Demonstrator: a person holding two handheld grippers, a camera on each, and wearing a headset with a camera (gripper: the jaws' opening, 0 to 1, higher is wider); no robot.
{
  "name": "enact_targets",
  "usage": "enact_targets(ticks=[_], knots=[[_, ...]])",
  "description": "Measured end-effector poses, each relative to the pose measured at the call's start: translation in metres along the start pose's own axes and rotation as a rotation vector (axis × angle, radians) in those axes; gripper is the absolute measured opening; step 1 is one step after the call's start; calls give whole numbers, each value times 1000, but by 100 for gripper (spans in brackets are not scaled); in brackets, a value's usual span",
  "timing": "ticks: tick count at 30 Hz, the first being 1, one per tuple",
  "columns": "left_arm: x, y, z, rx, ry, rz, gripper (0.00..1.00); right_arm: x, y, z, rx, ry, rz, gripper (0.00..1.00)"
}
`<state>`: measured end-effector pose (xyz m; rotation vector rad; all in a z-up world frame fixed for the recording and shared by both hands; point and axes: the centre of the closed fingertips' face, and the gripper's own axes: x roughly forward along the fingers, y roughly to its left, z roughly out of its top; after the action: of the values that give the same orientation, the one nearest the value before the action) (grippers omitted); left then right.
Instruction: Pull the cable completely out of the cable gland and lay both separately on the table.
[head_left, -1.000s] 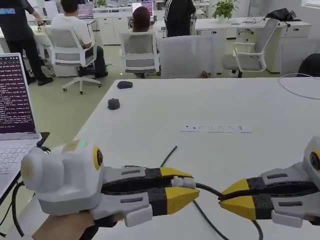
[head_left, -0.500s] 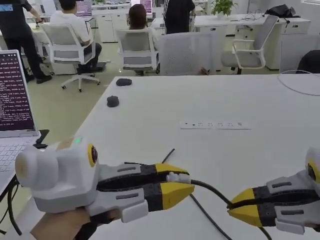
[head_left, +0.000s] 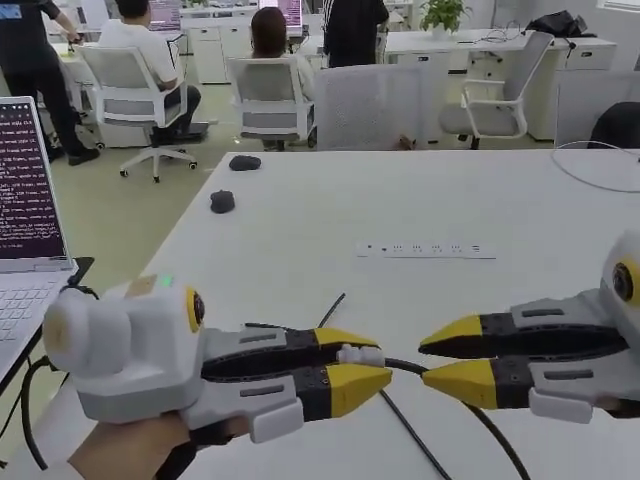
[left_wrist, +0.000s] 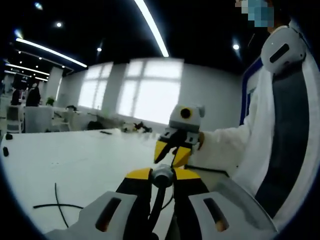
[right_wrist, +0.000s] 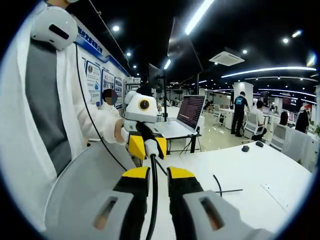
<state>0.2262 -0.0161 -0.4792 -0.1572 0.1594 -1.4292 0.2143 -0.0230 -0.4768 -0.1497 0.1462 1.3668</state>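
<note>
1. Head view: white table (head_left: 520, 210) spans the scene, near to far.
2. Left gripper (head_left: 382, 360), near left, is above the table, jaws clamped on the cable gland (head_left: 356, 354).
3. Right gripper (head_left: 424, 363), near right, faces it tip to tip. Jaws are parted and grip nothing.
4. Black cable (head_left: 402, 366) is seated in the gland, passes right between the parted jaws and trails nearer.
5. Gland is pale, pinched at the left tips.

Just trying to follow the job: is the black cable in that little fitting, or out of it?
In: the cable runs straight into the cable gland clamped in the left gripper.
</note>
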Motion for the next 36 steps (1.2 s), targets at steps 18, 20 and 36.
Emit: enact_targets(ticks=[18,20,36], knots=[[-4,0,5,-4,-17,0,16,14,4,0,-52,-30,45,3],[-4,0,4,-5,-16,2,16,15,4,0,-54,-29,45,3],[-12,9,5,-9,-14,28,16,1,-7,-28,-44,26,13,2]])
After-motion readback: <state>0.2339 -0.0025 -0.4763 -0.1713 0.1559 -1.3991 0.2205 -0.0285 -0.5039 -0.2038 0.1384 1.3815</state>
